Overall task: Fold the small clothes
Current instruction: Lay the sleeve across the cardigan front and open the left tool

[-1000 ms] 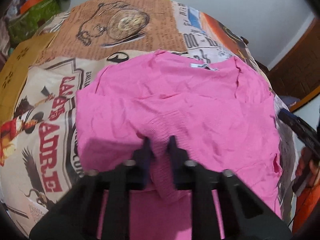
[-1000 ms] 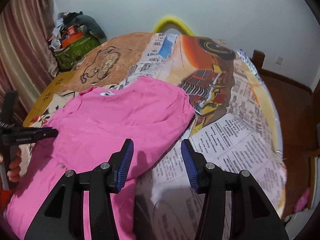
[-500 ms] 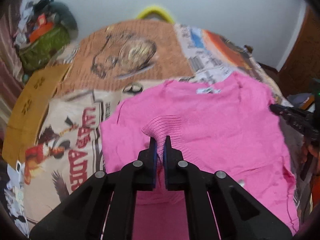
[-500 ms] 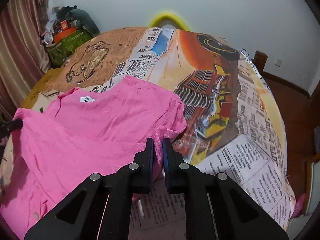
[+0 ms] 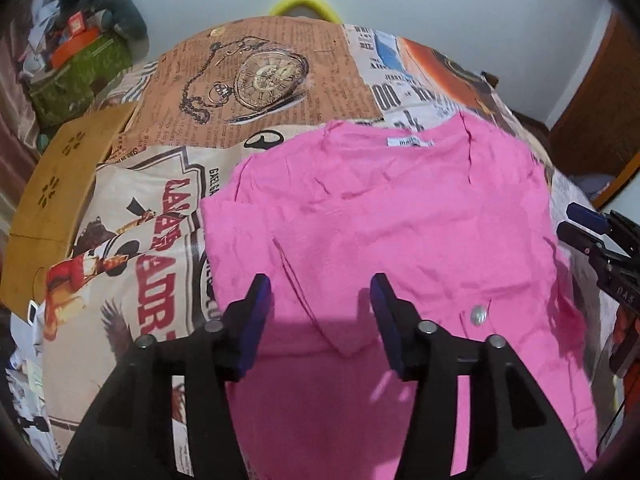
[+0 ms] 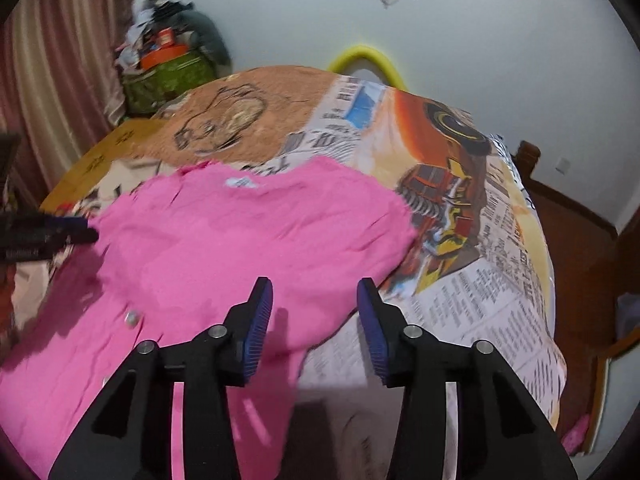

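The small bright-pink knitted cardigan (image 5: pixel 392 220) is lying spread, collar away, on the newspaper-print bedspread (image 5: pixel 260 80), sleeves tucked over its body. Both the left tool (image 5: pixel 320 304) and right tool (image 6: pixel 314 312) are being held wide open above it, gripping nothing. Judging from this, the hem should next be pinched evenly at both corners and carried toward the collar, so no creases are being trapped.

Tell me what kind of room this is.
Most likely a home bedroom: the pink garment lies on a bed under a printed bedspread, a curtain hangs beside it, and household clutter is heaped in the corner.
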`<state>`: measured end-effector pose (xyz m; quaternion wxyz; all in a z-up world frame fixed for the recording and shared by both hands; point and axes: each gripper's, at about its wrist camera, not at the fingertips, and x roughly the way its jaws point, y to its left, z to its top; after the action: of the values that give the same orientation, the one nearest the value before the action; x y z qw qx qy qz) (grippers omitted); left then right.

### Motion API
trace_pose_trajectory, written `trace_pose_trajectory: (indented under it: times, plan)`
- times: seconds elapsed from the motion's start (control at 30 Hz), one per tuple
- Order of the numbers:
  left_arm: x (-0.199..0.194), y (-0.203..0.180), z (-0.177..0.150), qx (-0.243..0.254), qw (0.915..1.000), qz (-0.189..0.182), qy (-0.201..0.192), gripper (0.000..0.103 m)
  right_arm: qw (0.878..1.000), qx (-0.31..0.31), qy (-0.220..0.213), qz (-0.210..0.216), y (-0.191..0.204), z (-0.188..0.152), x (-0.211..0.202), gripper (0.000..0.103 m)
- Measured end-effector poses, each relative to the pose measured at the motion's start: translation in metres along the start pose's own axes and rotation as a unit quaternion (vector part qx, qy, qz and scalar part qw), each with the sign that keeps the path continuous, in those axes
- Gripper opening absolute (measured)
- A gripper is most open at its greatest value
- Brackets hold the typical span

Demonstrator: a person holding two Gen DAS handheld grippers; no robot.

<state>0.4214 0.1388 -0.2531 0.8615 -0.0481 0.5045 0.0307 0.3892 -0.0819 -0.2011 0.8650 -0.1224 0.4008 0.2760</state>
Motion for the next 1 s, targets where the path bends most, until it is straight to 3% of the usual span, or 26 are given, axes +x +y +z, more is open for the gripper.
trace_pose_trajectory:
  times: [0.17, 0.23, 0.37, 0.5, 0.73, 1.0]
  plan:
    - [0.02, 0.0, -0.014, 0.024, 0.9984, 0.045, 0.025, 0.056, 0.999, -0.012, 0.038, 0.002, 0.013, -0.018, 0.015, 0.041]
    - [0.023, 0.006, -0.018, 0.024, 0.9983, 0.044, 0.029, 0.06, 1.0, 0.001, 0.031, 0.004, 0.01, -0.024, 0.013, 0.043]
    - [0.009, 0.027, -0.026, 0.008, 0.9977, 0.061, 0.029, 0.06, 0.999, 0.041, 0.032, 0.01, -0.001, -0.03, -0.002, 0.045]
    - [-0.016, 0.05, -0.043, -0.005, 0.9973, 0.07, 0.024, 0.06, 0.999, 0.038, 0.035, 0.0, -0.003, -0.042, -0.024, 0.045]
    - [-0.048, 0.069, -0.083, -0.039, 0.9974, 0.051, 0.033, 0.061, 0.997, 0.053, 0.048, 0.017, 0.003, -0.07, -0.054, 0.045]
    - [-0.059, 0.052, -0.12, -0.044, 0.9979, 0.005, 0.048, 0.061, 0.994, 0.077, 0.067, 0.032, 0.014, -0.099, -0.062, 0.045]
